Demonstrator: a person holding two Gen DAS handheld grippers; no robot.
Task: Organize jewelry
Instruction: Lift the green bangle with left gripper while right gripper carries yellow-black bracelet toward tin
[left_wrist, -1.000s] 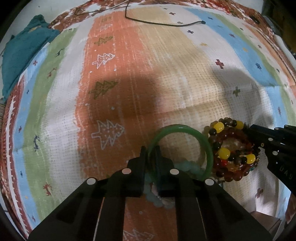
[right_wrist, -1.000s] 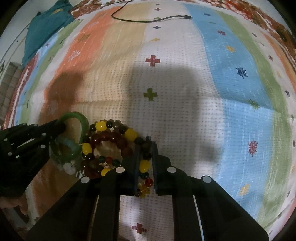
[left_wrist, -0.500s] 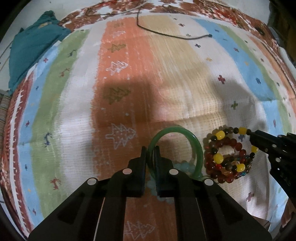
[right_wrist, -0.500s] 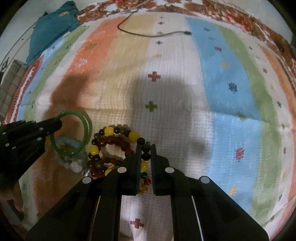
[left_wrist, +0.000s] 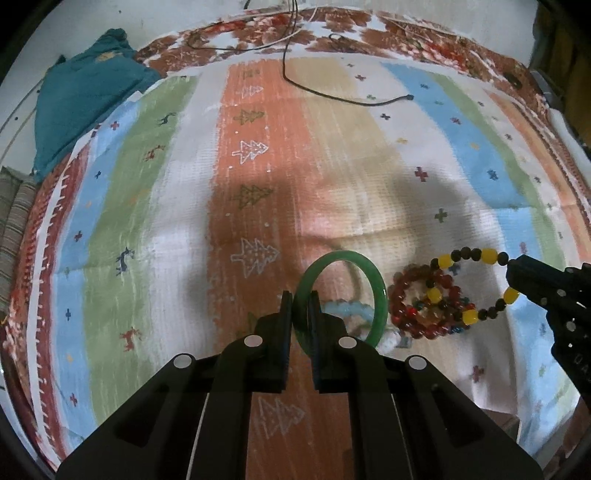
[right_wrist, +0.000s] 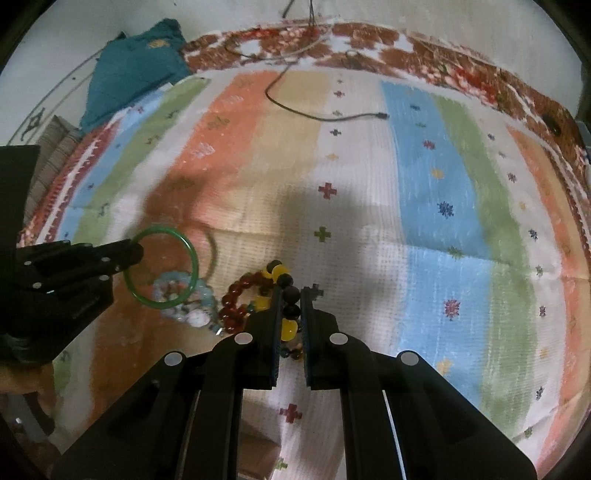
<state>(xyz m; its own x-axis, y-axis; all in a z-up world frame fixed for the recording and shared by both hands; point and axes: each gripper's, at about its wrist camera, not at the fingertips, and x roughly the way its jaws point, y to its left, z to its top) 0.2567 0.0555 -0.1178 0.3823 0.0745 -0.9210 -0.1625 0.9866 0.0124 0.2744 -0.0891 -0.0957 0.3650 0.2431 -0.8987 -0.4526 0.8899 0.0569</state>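
My left gripper (left_wrist: 299, 308) is shut on a green jade bangle (left_wrist: 380, 291) and holds it upright above the cloth; it also shows in the right wrist view (right_wrist: 192, 258). My right gripper (right_wrist: 289, 299) is shut on a yellow-and-black bead bracelet (right_wrist: 288, 328), lifted off the pile; the bracelet also shows in the left wrist view (left_wrist: 469, 315). On the cloth below lie a dark red bead bracelet (left_wrist: 399, 299), a pale blue bead bracelet (left_wrist: 347, 308) and a white bead bracelet (right_wrist: 195, 317).
A striped patterned cloth (left_wrist: 332, 177) covers the surface. A black cable (left_wrist: 332, 96) lies at the far side. A teal garment (left_wrist: 77, 99) lies at the far left corner. A thin ring (right_wrist: 213, 254) lies beside the pile.
Both grippers have risen, lifting the green bangle and the yellow-and-black bracelet off the pile. The red bead bracelet has stayed on the cloth.
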